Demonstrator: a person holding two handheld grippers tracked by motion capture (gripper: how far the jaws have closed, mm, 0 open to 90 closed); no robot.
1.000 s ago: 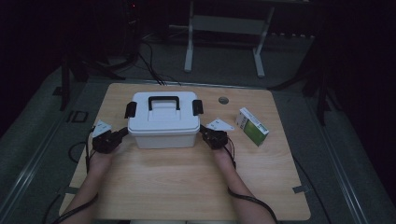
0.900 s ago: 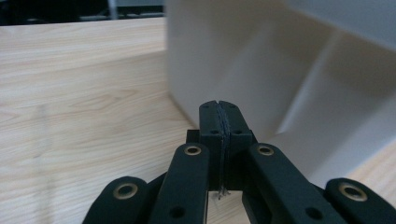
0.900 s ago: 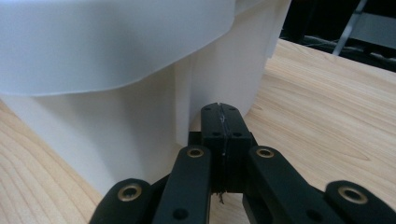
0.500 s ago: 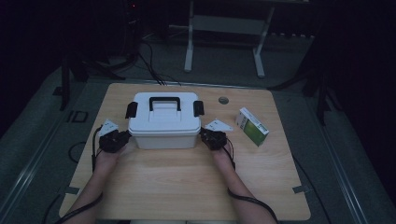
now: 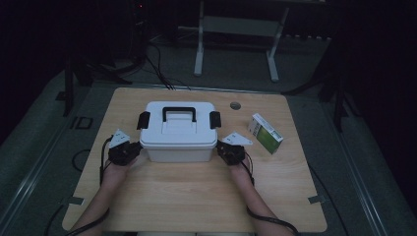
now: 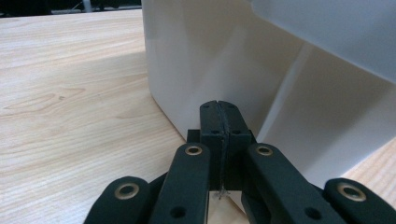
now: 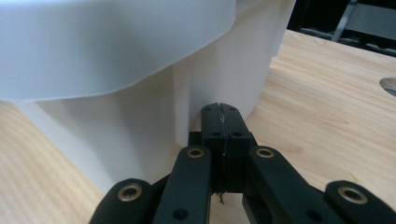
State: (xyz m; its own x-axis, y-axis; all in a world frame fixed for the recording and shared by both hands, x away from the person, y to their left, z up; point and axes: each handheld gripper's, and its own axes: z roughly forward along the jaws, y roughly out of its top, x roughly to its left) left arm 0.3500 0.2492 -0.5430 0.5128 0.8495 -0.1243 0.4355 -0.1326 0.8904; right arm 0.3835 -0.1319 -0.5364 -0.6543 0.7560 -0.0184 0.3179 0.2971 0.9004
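A white lidded box (image 5: 178, 132) with a black handle and two black side latches stands on the wooden table (image 5: 196, 196). My left gripper (image 5: 134, 151) is at the box's left lower corner, jaws pressed together with nothing between them. In the left gripper view its tips (image 6: 219, 106) lie close to the box wall (image 6: 224, 60). My right gripper (image 5: 223, 149) sits at the box's right lower corner, likewise shut and empty. Its tips (image 7: 219, 108) are under the lid's overhang, next to the box side (image 7: 140, 116).
A small green and white carton (image 5: 265, 132) lies to the right of the box. A round cable hole (image 5: 235, 105) is in the table behind it. Cables trail from both grippers off the table's front. A metal stand (image 5: 236, 29) is on the floor beyond.
Both grippers have edged inward toward the box's lower corners, the left one more than the right. The box has stayed put.
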